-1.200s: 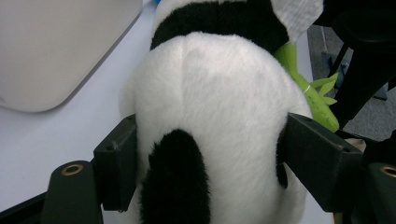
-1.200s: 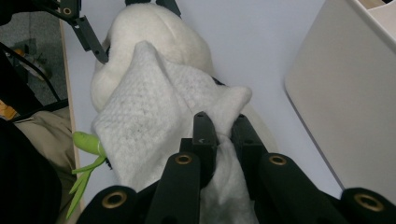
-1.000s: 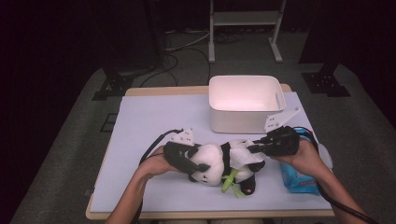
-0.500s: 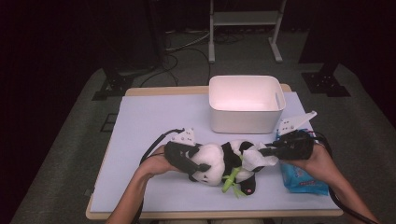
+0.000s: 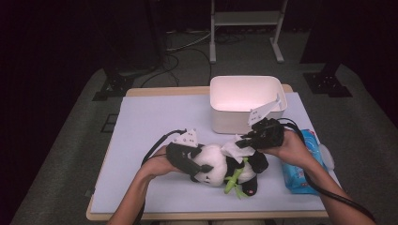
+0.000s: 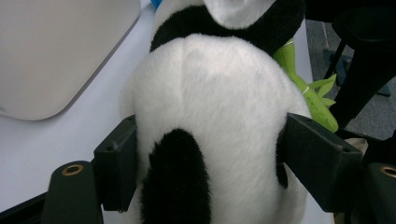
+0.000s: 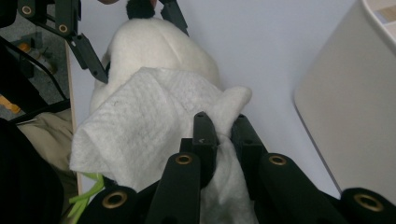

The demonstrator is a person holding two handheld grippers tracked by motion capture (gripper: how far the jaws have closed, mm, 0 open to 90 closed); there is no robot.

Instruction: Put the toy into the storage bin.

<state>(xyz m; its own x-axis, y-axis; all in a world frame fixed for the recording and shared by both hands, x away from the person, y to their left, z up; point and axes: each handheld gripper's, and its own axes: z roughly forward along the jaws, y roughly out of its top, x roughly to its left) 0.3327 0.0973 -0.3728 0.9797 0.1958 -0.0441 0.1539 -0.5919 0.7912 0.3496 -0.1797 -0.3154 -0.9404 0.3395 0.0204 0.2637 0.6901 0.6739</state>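
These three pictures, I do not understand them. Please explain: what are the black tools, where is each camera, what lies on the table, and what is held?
A person holds a black two-jaw claw in each hand. One camera looks down from above; another rides on each claw, looking along its jaws. On the table lie a plush panda, a white tub and a blue wipes pack. The left claw squeezes the panda's body. The right claw pinches a white wipe lying over the panda, apparently to clean it.
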